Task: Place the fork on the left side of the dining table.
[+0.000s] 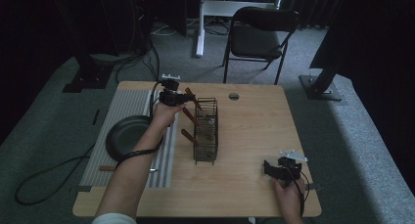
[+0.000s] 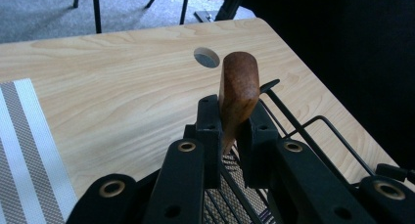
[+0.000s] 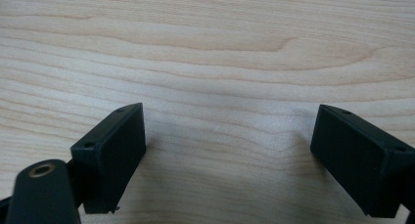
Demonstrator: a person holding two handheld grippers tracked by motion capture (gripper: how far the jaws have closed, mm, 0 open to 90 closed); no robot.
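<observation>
A black wire basket [image 1: 206, 131] stands upright in the middle of the wooden table [image 1: 254, 121], with three brown wooden handles poking out of its left side. My left gripper [image 1: 182, 98] is at the basket's far left corner, shut on the topmost wooden handle [image 1: 192, 99]. In the left gripper view the rounded handle end [image 2: 239, 92] rises between the two pads of the gripper [image 2: 234, 121], which press on it, with the basket's rim wire [image 2: 313, 131] just to the right. My right gripper [image 1: 268, 168] rests near the front right corner, open [image 3: 235, 155] over bare wood.
A dark round pan [image 1: 128, 136] lies on a grey striped mat [image 1: 122, 111] left of the basket. A small utensil [image 1: 105, 168] lies at the mat's front. A round cable hole [image 1: 234, 96] is in the far table edge; a folding chair [image 1: 262, 33] stands beyond.
</observation>
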